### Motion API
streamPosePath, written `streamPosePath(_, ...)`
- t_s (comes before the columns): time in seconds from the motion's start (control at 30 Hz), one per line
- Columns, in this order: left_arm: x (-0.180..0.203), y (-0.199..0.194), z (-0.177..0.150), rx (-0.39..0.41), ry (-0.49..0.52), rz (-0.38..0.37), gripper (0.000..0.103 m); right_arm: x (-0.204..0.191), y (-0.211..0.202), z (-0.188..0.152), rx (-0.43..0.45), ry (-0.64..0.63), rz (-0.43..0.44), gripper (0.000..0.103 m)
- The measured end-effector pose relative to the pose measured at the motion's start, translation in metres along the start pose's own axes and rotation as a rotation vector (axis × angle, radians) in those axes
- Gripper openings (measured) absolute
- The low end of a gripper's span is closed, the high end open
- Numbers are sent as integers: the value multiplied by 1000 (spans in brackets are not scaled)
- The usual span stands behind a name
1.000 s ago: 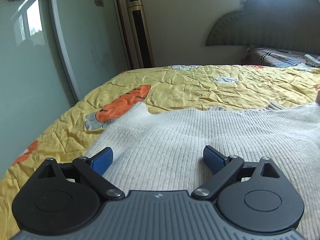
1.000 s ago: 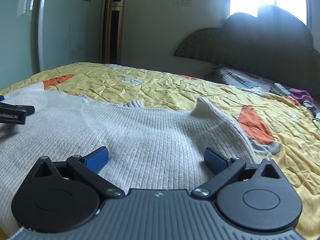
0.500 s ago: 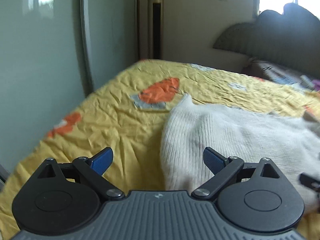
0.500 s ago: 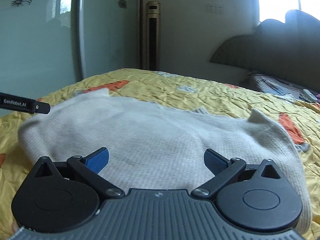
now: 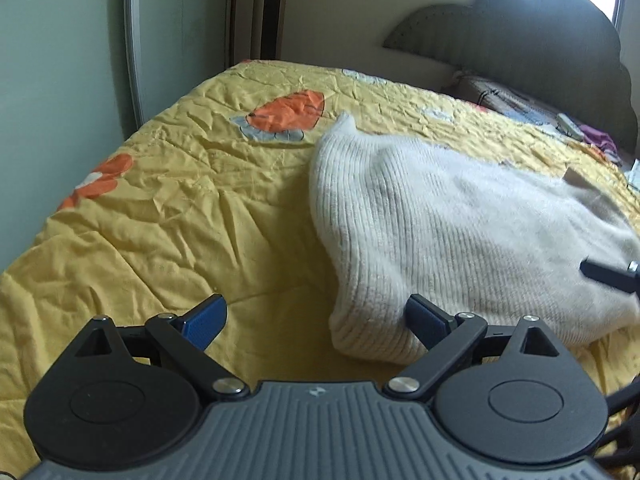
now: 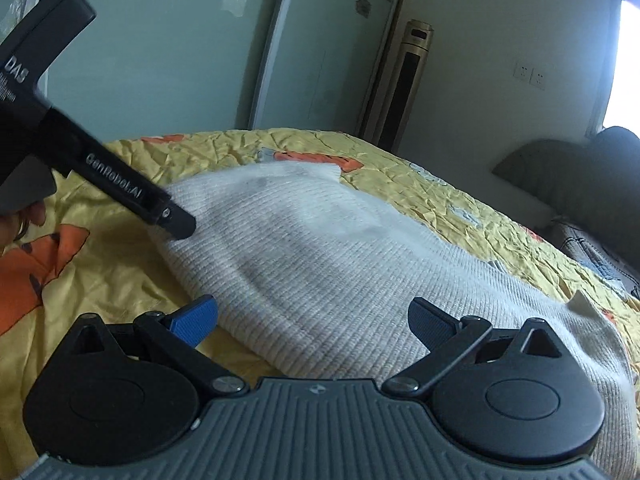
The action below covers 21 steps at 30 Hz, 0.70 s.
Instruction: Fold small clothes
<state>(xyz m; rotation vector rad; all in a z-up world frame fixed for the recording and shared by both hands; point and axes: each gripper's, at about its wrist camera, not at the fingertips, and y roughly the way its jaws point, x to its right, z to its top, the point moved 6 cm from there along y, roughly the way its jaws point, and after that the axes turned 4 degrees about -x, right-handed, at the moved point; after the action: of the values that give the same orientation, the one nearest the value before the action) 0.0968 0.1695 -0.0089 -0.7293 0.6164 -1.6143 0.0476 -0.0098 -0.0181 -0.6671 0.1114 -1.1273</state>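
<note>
A cream ribbed knit sweater [image 5: 452, 232] lies in a folded heap on the yellow quilt [image 5: 168, 216]. My left gripper [image 5: 316, 316] is open just above the quilt, its right pad [image 5: 424, 314] beside the sweater's near corner, nothing between the jaws. In the right wrist view the same sweater [image 6: 320, 256] fills the middle. My right gripper [image 6: 312, 318] is open low over its near edge, holding nothing. The left gripper's black finger [image 6: 132, 196] crosses the upper left of that view, its tip at the sweater's far corner. A tip of the right gripper [image 5: 608, 274] shows at the left view's right edge.
The quilt carries orange carrot prints [image 5: 288, 110]. A dark padded headboard [image 5: 528, 48] and a patterned pillow [image 5: 508, 100] stand at the far end. Green sliding doors [image 6: 168, 48] and a tall gold floor unit [image 6: 400, 84] line the wall beside the bed.
Both grippers have swung left and drawn back from over the sweater. The sweater went from lying spread wide to a narrower folded heap. Both grippers stayed open.
</note>
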Motion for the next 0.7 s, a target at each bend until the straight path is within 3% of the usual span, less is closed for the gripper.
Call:
streamPosePath(0.07, -4, -2, 11, 6, -22, -24, 97, -9, 3, 0, -14, -22, -10, 102)
streamPosePath(0.17, -11, 5, 33, -18, -74, -118, 97, -19, 12, -1, -27, -86, -79, 102)
streamPosePath(0.33, -23, 41, 59, -161, -222, -319, 97, -37, 25, -1, -32, -247, -196, 102)
streamPosePath(0.5, -29, 84, 70, -312, -361, -525, 98, -42, 37, 7, -13, -290, -261, 102)
streamPosePath(0.7, -9, 108, 85, -334, -325, -635, 98, -40, 60, 22, -17, -297, -302, 100)
